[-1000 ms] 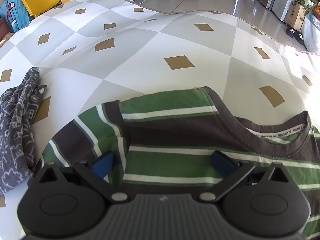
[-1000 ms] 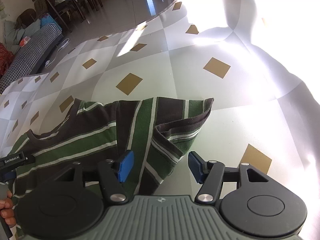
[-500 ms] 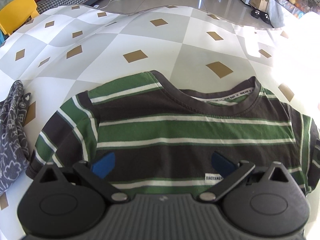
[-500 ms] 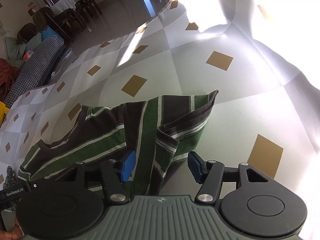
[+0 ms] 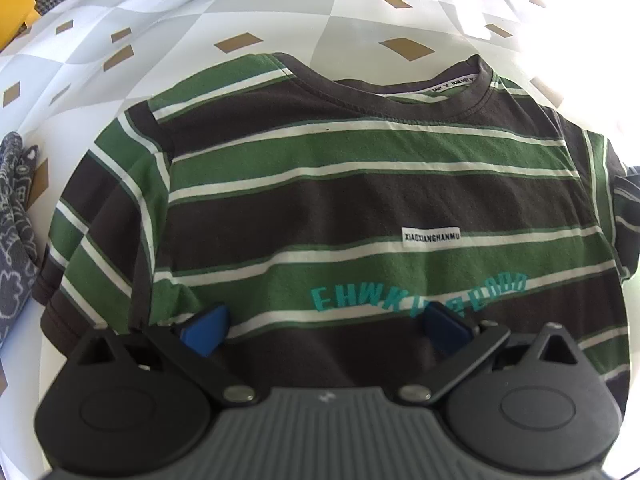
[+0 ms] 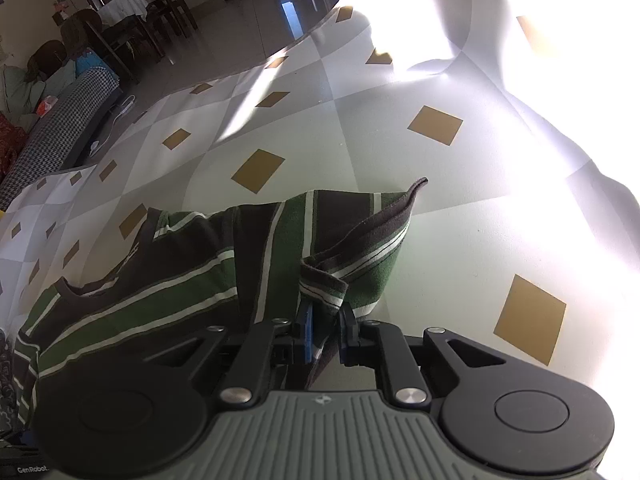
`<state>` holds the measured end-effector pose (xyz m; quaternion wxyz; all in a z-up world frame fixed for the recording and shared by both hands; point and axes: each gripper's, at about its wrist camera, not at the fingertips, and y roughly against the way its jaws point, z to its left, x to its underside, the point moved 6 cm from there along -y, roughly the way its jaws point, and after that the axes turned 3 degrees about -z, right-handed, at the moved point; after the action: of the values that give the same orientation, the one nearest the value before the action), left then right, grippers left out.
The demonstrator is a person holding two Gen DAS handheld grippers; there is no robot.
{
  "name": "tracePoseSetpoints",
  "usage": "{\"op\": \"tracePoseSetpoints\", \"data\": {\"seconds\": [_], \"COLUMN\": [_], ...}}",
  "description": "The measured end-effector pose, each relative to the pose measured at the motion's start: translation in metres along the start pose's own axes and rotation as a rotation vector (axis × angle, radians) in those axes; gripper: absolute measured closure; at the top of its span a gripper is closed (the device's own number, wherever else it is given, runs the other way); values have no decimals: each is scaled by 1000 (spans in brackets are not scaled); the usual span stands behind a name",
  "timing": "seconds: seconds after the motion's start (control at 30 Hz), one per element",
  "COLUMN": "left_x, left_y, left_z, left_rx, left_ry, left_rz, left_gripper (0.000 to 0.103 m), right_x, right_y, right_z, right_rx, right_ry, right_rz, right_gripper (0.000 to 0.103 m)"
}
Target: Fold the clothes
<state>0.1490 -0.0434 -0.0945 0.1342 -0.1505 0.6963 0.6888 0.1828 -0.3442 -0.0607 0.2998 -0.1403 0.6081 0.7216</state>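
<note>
On the left, the left gripper (image 5: 322,326) has drawn back over the shirt (image 5: 360,200): a second ago its view took in only the shoulder and collar, and now it takes in the chest, both sleeves, the white label and the teal lettering. Its blue fingers (image 5: 206,330) are spread wide above the cloth and hold nothing. To its left a grey patterned garment (image 5: 14,216) lies bunched on the cloth (image 5: 240,12), just beside the shirt's left sleeve.

On the right the bigger change shows. The right gripper (image 6: 323,334), gaping half a second ago on either side of the rumpled right sleeve (image 6: 352,248), has now clamped onto that sleeve's edge, and the fabric is pinched between its pads. My guess is that this grip prepares either a tug to flatten the sleeve or a fold of it inward over the chest; the pictures do not settle which.

The shirt lies face up and mostly flat on the checked cloth, with only that right sleeve crumpled and lifted. Its collar (image 5: 404,80) points away from the person, towards the far edge of the cloth, and the hem lies near, hidden under the left gripper. The long axis runs from near to far, with the stripes crossing it from left to right.
</note>
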Motion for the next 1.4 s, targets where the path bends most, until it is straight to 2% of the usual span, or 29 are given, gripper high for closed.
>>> {"op": "tracePoseSetpoints", "data": {"seconds": [0.33, 0.4, 0.5, 0.53, 0.67, 0.77, 0.83, 1.1, 1.4], "left_x": [-8, -9, -11, -11, -12, -13, -13, -16, -18], "left_y": [-5, -5, -7, -7, -8, -8, -9, -14, -17], "left_z": [-1, -1, -2, -2, -3, -3, -4, -5, -5], "left_rx": [-16, -17, -17, -17, -18, -20, -21, -27, -31], "left_ry": [4, 4, 4, 3, 5, 7, 9, 22, 31], "left_rz": [-32, -37, -44, -47, -52, -56, -60, -68, -80], "left_gripper": [0, 0, 0, 0, 0, 0, 0, 0, 0], "right_x": [-8, -12, -16, -15, -3, 6, 10, 13, 10], "right_y": [10, 16, 25, 25, 9, -5, -11, -21, -28], "right_z": [16, 21, 31, 35, 46, 45, 44, 52, 62], "right_rx": [33, 43, 5, -15, -94, -71, -60, -30, 4], "right_ry": [96, 141, 176, 182, 165, 139, 142, 194, 261], "right_rz": [-74, -122, -180, -178, -67, 7, 22, 3, -38], "right_gripper": [92, 86, 82, 82, 81, 79, 77, 66, 60]}}
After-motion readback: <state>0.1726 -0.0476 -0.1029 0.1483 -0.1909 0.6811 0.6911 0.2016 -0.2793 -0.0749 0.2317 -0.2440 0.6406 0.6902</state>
